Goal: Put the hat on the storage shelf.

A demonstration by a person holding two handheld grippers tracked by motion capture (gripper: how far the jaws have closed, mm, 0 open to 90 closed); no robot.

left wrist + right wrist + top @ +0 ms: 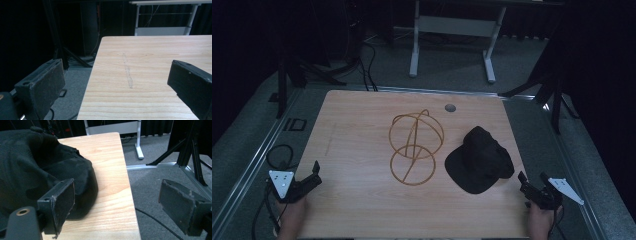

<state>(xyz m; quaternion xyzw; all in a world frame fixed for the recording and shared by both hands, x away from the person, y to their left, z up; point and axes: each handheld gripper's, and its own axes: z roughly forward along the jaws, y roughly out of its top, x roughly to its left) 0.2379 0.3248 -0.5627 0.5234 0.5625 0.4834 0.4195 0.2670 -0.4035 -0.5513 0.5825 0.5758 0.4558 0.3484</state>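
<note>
A black cap (479,160) lies on the right half of the wooden table (357,135), brim toward me. Left of it stands a round wooden wire-frame hat stand (414,147). My left gripper (314,176) rests at the table's front left edge, jaws wide apart and empty; in the left gripper view (120,82) bare wood lies between them. My right gripper (526,184) sits at the front right edge, open, just right of the cap. In the right gripper view (117,202) the cap (37,167) bulges behind the left jaw, untouched.
A small grey grommet (450,107) sits near the table's far edge. A white desk frame (452,45) stands on the floor beyond. Black tripod legs (557,95) flank the table on both sides. A faint grey streak (128,72) marks the wood.
</note>
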